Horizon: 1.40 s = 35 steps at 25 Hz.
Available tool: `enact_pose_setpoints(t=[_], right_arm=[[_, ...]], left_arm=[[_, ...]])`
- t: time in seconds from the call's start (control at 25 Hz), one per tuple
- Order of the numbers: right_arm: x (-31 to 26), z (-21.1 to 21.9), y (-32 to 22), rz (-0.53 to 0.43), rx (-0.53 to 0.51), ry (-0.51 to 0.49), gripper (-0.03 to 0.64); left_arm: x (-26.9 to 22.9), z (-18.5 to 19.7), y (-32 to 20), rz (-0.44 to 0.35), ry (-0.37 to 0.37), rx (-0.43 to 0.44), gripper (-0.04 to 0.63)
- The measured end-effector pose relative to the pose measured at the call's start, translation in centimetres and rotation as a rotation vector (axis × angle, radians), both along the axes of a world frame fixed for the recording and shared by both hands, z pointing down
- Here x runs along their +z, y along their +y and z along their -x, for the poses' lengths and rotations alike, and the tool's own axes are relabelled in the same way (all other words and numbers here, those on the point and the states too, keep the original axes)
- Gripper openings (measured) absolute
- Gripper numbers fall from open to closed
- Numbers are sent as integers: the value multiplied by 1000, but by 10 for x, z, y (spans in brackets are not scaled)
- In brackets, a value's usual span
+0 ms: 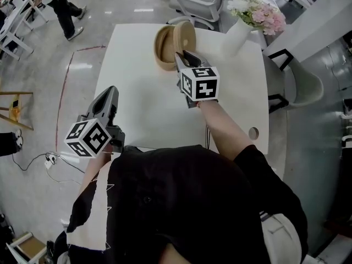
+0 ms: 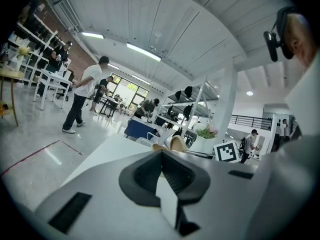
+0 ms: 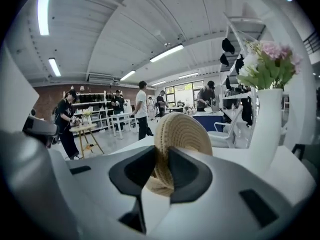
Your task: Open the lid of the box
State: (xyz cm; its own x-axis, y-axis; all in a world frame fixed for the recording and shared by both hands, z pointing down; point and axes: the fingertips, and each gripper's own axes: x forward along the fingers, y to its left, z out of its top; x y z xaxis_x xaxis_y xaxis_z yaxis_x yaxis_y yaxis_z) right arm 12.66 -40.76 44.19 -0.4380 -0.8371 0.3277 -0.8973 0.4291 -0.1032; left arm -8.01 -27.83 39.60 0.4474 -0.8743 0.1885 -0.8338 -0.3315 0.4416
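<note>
A round woven box [image 1: 161, 53] stands at the far side of the white table [image 1: 137, 98]. Its woven lid [image 1: 186, 36] is raised on edge over the box's right rim. My right gripper [image 1: 184, 56] is shut on the lid's rim; in the right gripper view the lid [image 3: 184, 136] stands upright between the pads of the right gripper [image 3: 161, 156]. My left gripper [image 1: 108, 99] hovers at the table's near left edge, shut and holding nothing. The left gripper [image 2: 162, 156] points toward the distant lid [image 2: 178, 143].
A white vase [image 1: 237, 34] with pink and white flowers [image 1: 257, 9] stands at the table's far right corner, close to the box. Chairs [image 1: 198, 4] sit behind the table. A round hole [image 1: 253, 132] marks the table's right edge. A person [image 1: 58, 1] walks at the far left.
</note>
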Motion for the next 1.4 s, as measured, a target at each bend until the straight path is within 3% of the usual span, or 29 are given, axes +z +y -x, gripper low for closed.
enact_pose_setpoints(t=[0.56,1.08,1.4], right_arm=[[-10,-18,0,58,75,-234,87],[-9,-33,3,104,141,-368,89],[-17,-43,18,139,189,-506,89]], left_arm=[[-7,-5,-2,-16,-6,18,8],[-2,-2,-3,-17,6,21,8],[-4,-5,2,-30,20,39,8]])
